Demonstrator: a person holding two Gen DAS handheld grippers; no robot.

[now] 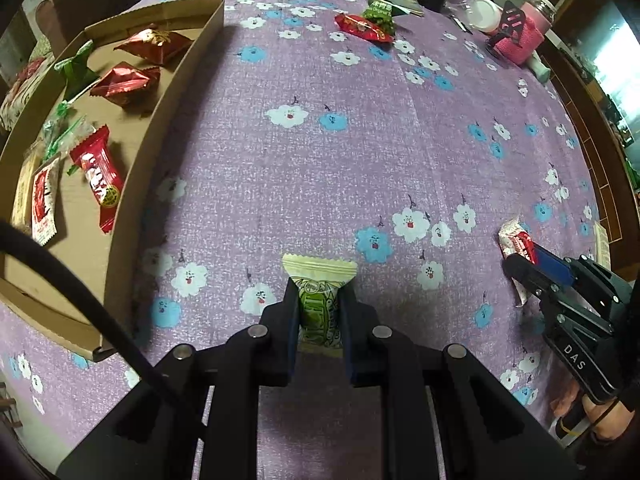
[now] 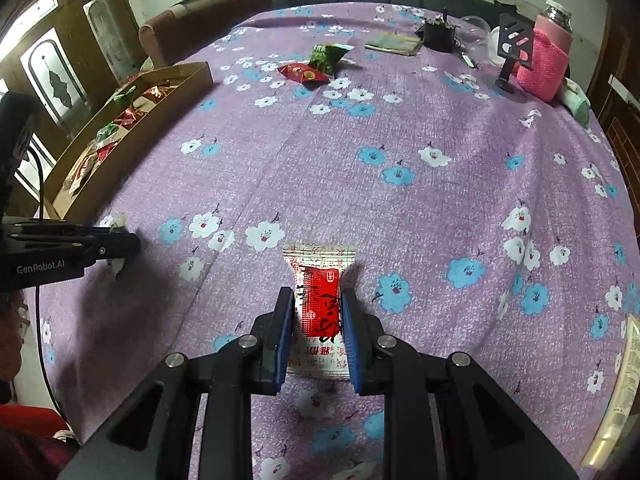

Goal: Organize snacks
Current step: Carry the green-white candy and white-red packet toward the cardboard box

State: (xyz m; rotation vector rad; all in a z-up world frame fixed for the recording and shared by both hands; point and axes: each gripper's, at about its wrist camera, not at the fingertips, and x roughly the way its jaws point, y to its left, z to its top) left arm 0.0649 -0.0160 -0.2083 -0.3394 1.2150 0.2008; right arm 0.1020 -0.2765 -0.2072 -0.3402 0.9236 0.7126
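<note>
My left gripper (image 1: 319, 294) is shut on a green and cream snack packet (image 1: 320, 304), held above the purple flowered cloth (image 1: 360, 152). The cardboard tray (image 1: 160, 128) lies to its left with several red and green snacks inside. My right gripper (image 2: 316, 300) is shut on a red and white snack packet (image 2: 320, 300); the left wrist view shows that packet (image 1: 516, 242) at the right edge, clamped in the right gripper (image 1: 520, 264). From the right wrist view, the left gripper (image 2: 124, 246) is at the far left with its packet barely showing. A red snack (image 2: 304, 74) and a green snack (image 2: 328, 56) lie together far across the cloth.
At the far right of the table stand a pink-sleeved bottle (image 2: 548, 48), a black phone stand (image 2: 512, 48), a small black box (image 2: 438, 34) and a flat tan packet (image 2: 394, 42). A long pale packet (image 2: 620, 392) lies at the right edge. A sofa (image 2: 208, 16) is behind.
</note>
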